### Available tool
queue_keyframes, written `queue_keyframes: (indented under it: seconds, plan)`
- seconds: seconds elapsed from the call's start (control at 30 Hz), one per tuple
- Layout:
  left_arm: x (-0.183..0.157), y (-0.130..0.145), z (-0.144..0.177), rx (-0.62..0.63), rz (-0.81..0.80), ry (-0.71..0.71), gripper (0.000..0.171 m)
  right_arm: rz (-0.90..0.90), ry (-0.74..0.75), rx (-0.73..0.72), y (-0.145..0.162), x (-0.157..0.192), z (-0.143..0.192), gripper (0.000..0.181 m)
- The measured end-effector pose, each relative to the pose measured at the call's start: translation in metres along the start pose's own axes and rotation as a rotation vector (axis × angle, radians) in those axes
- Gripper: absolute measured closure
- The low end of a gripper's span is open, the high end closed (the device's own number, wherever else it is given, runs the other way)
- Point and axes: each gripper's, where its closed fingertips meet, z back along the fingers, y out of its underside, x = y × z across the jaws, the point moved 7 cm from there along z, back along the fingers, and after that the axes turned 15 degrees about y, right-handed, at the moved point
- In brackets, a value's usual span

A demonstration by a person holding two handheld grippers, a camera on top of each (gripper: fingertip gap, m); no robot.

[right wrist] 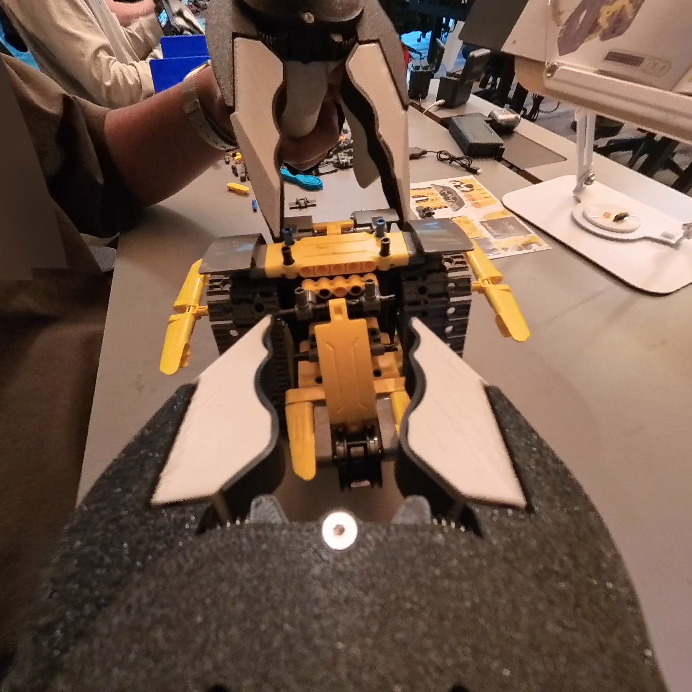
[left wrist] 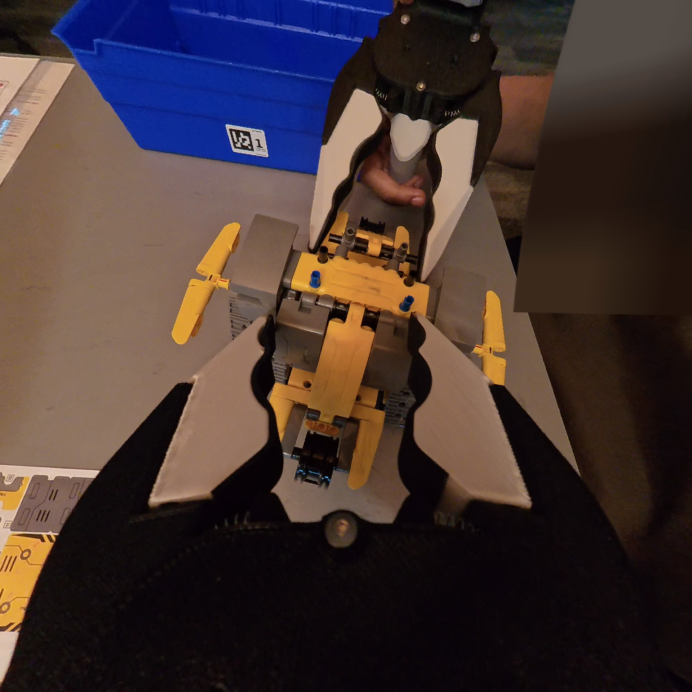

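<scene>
A yellow, grey and black brick-built tracked vehicle model stands on the grey table, with yellow side blades, two blue pins and black tracks. My left gripper straddles one end, its fingertips pressed against the grey blocks on both sides. My right gripper straddles the opposite end, its fingers on either side of the yellow centre frame, between the tracks. Each gripper shows in the other's view, coming down onto the model's far end: the right one and the left one.
A blue bin with a square marker tag stands behind the model. A sticker sheet lies at the near left. In the right wrist view are a printed leaflet, a white stand base, loose small parts and a person's forearm. My right fingertips sit around 5 cm from my left ones.
</scene>
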Motion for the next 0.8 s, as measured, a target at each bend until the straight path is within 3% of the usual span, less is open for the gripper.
queue_keyframes:
  seconds: [0.23,0.37,0.5,0.63,0.8]
  plan:
    - [-0.001,0.000,0.000,0.004,0.002,0.005,0.100,-0.042,-0.029,-0.080,-0.007,-0.003,0.002,0.132]
    - [-0.003,-0.003,0.005,-0.024,0.018,0.022,0.097,-0.057,-0.025,-0.121,-0.009,-0.005,0.007,0.132]
    - [-0.006,-0.023,0.026,-0.202,0.057,-0.009,0.098,-0.035,0.042,-0.207,-0.019,-0.006,0.015,0.133]
    - [-0.012,-0.048,0.037,-0.439,0.185,-0.017,0.111,0.134,0.258,-0.243,-0.047,-0.007,0.024,0.132]
    - [-0.015,-0.056,0.023,-0.550,0.363,0.185,0.116,0.402,0.424,-0.262,-0.085,0.009,0.018,0.132]
